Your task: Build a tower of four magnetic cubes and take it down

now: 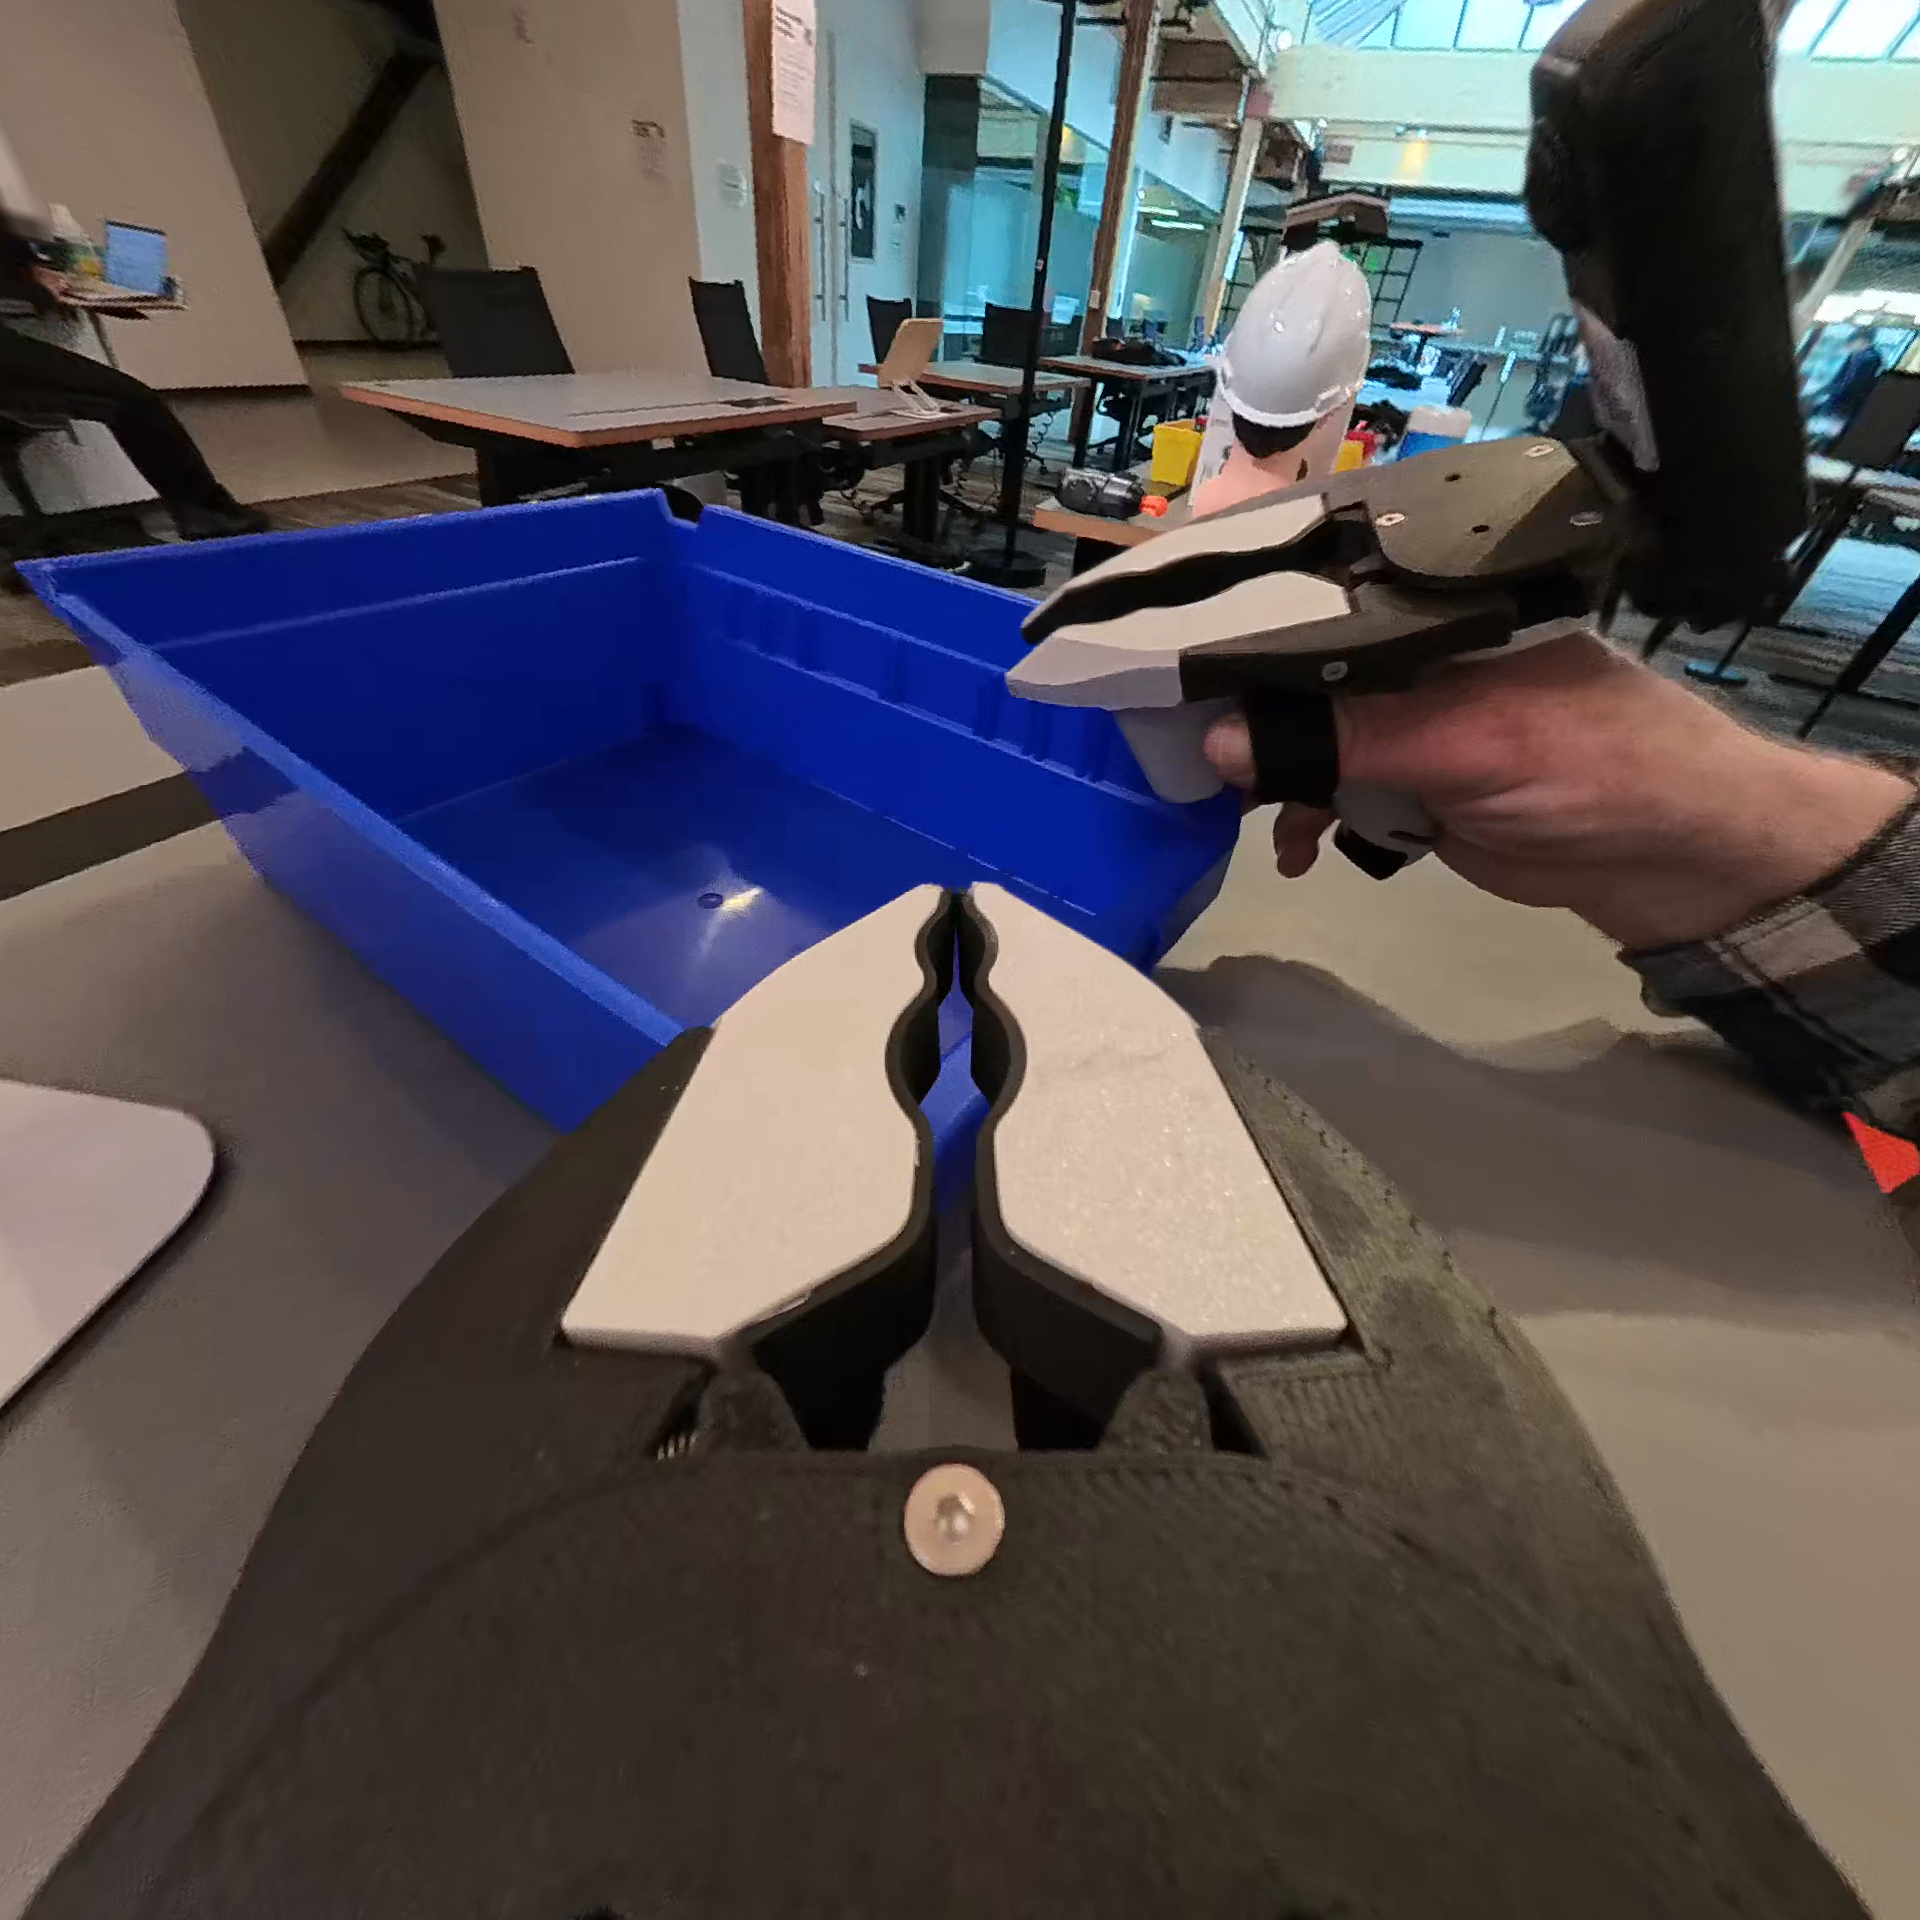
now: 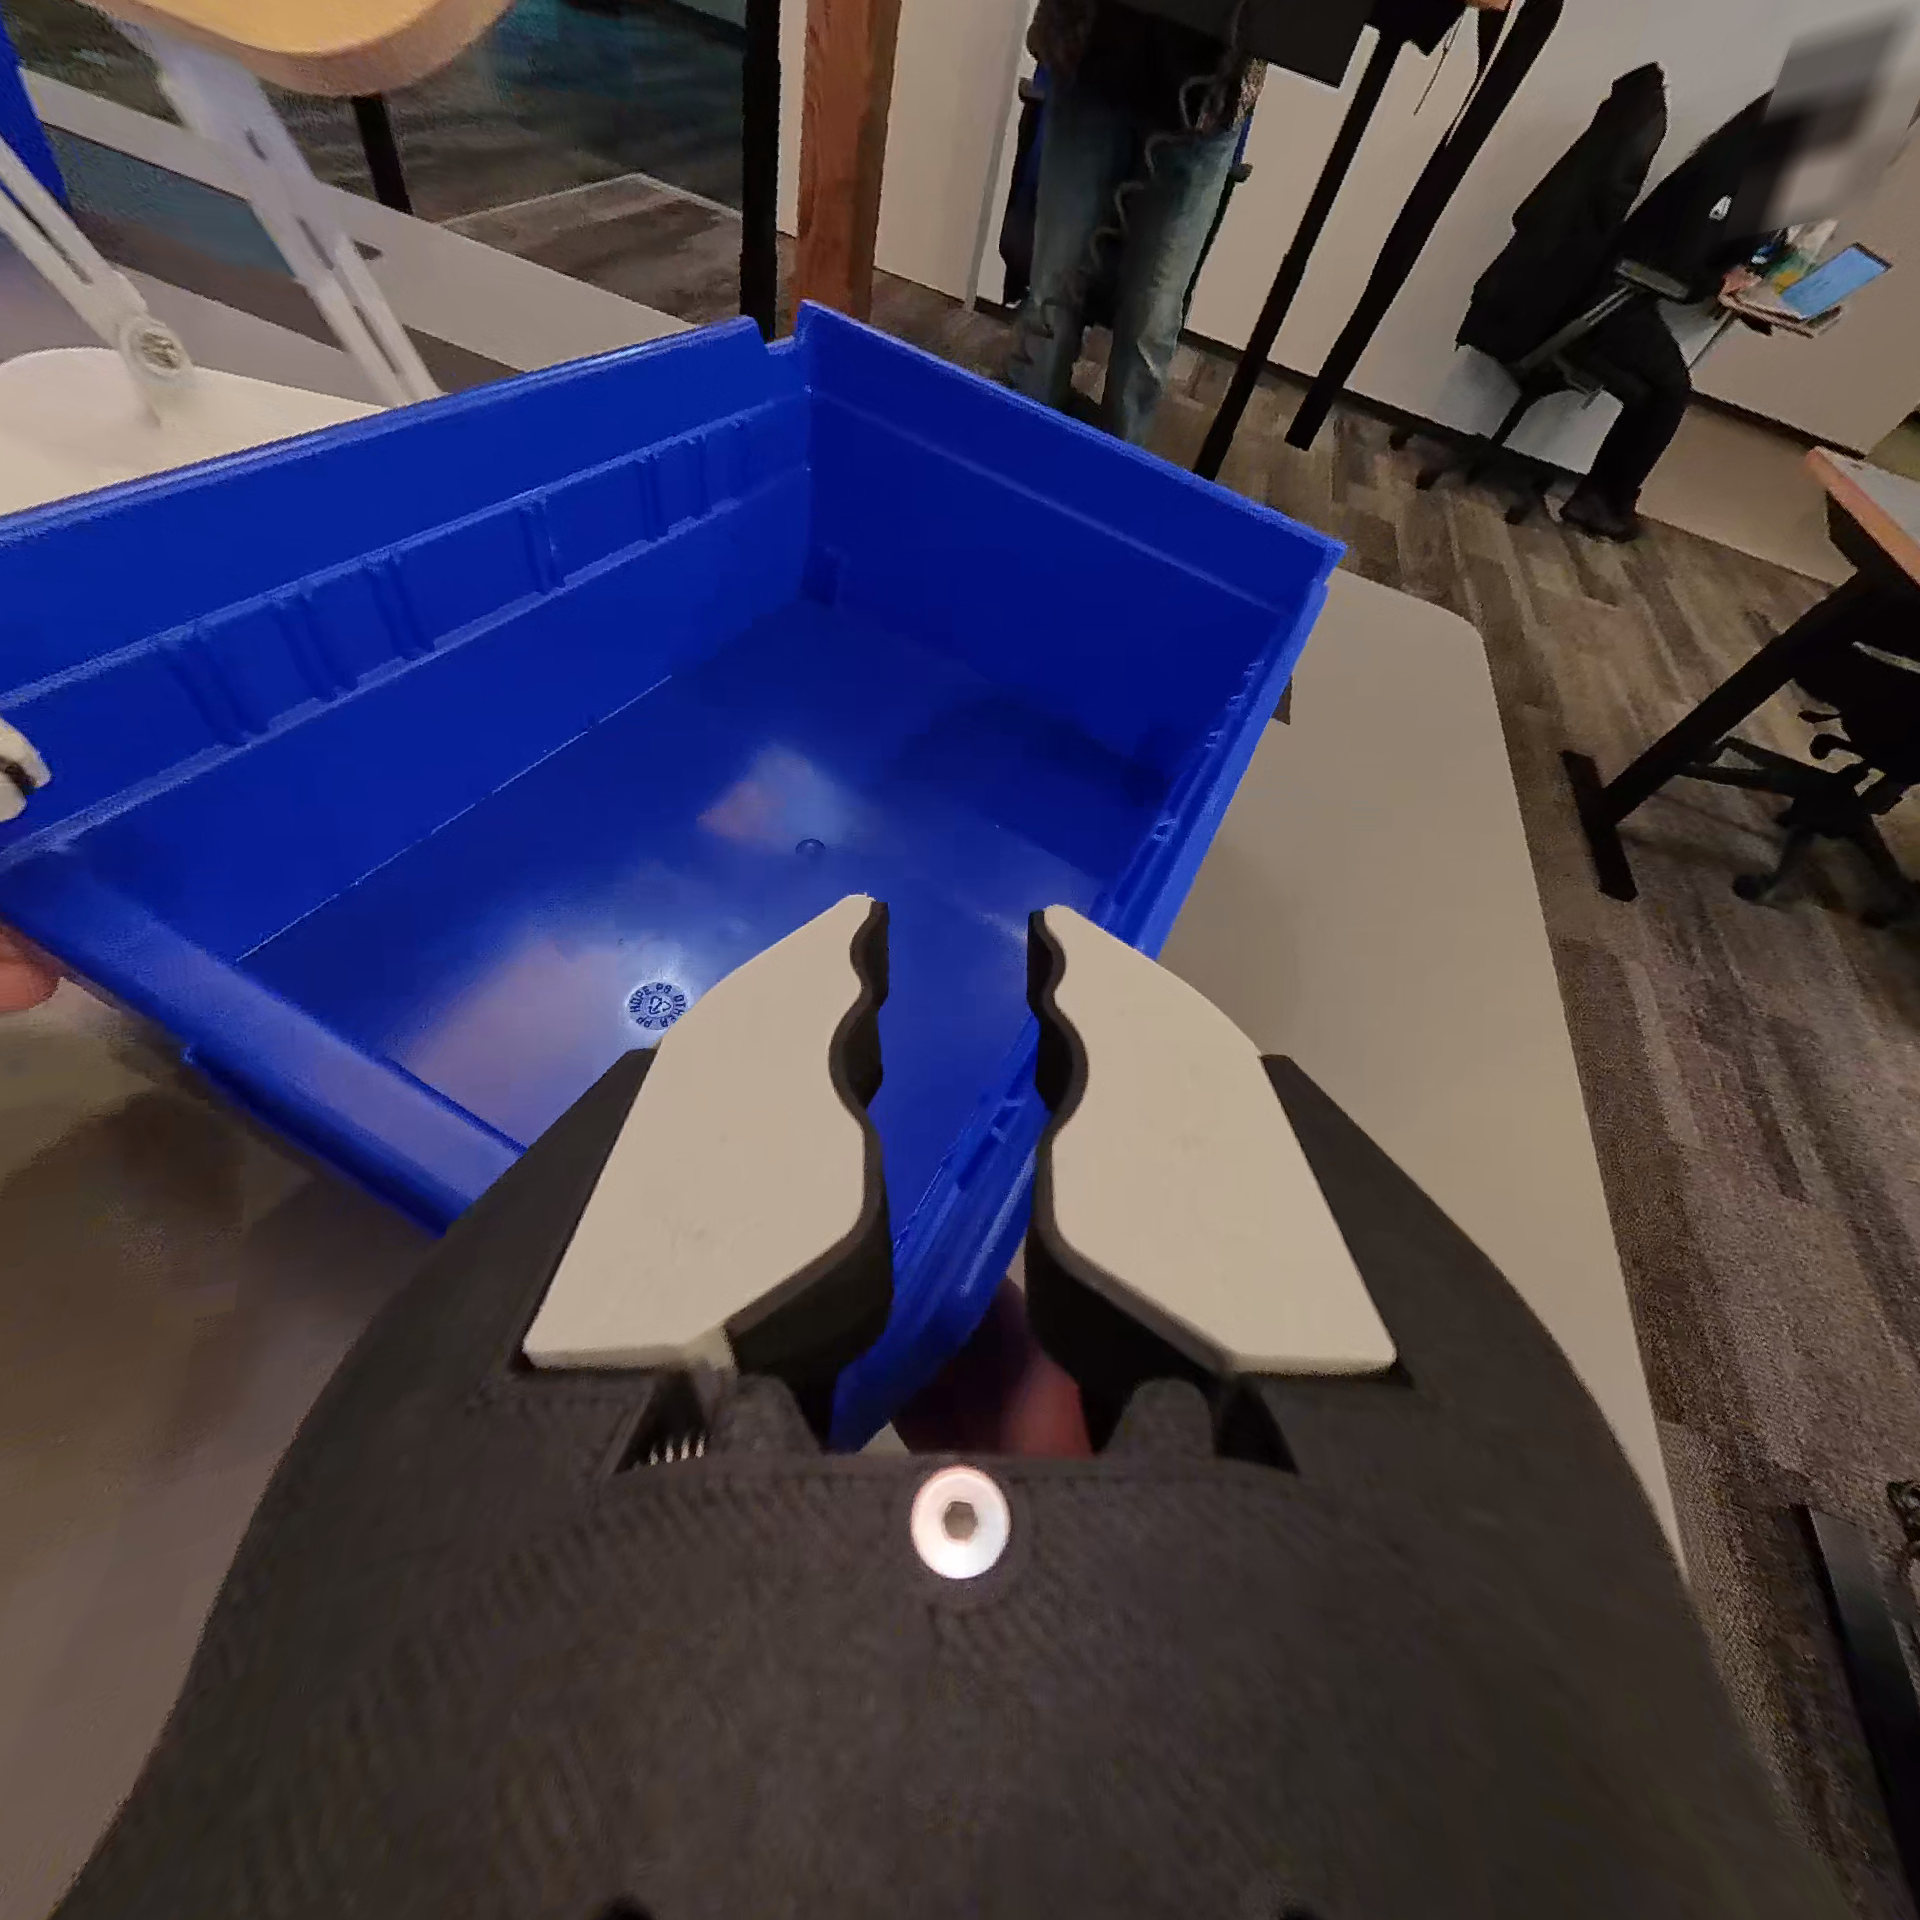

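A blue plastic bin [image 1: 436, 665] stands on the grey table, and what shows of its floor is bare in both views; it also shows in the right wrist view [image 2: 499, 623]. No magnetic cube shows in either view. My left gripper [image 1: 956, 899] is shut with nothing between its pads and hovers over the bin's near wall. My right gripper [image 2: 958, 914] is partly open with nothing between its tips, above the bin's near right corner. In the left wrist view the right gripper [image 1: 1023, 655] is held by a hand over the bin's right rim.
The grey table [image 1: 312, 1039] ends at an edge on the right [image 2: 1455, 935], with carpet below. A white flat pad [image 1: 83, 1195] lies at the left. A white stand's base [image 2: 104, 405] sits behind the bin. A white hard hat [image 1: 1294, 343] is on a farther table. My right fingertips sit around 15 cm from my left ones. From my left tips it is roughly 35 cm to the white stand's base [image 2: 104, 405]; from my right, 45 cm.
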Demonstrator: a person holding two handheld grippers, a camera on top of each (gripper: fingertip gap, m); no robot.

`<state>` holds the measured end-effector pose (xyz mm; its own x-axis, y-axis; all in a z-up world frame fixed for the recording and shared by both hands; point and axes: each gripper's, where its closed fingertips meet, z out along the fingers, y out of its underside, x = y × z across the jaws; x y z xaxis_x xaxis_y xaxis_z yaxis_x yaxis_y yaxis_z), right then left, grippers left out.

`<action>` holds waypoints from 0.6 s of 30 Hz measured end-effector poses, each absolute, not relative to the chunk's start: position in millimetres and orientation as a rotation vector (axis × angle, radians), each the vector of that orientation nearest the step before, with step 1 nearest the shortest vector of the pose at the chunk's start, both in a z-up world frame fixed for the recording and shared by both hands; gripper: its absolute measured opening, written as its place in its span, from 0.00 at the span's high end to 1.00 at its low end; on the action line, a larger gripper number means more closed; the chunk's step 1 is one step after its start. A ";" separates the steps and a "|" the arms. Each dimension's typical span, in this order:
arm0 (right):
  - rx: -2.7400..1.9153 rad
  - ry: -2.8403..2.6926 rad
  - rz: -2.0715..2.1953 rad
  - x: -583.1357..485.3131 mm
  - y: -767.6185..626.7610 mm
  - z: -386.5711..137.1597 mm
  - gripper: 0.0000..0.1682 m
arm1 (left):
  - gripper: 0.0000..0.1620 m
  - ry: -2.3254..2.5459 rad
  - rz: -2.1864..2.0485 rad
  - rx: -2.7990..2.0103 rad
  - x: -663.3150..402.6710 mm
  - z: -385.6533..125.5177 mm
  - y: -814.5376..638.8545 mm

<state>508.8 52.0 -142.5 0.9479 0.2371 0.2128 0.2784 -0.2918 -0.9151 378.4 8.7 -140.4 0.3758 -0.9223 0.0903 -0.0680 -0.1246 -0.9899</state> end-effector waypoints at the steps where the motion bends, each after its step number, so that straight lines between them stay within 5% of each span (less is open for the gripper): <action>1: -1.888 -0.376 -0.036 513.5 59.3 -142.4 0.84 | 1.00 0.925 -0.964 -1.514 383.6 -140.2 12.0; 18: -1.861 -0.322 0.058 567.5 138.7 -137.5 0.87 | 1.00 0.848 -1.040 -1.515 439.6 -135.7 60.0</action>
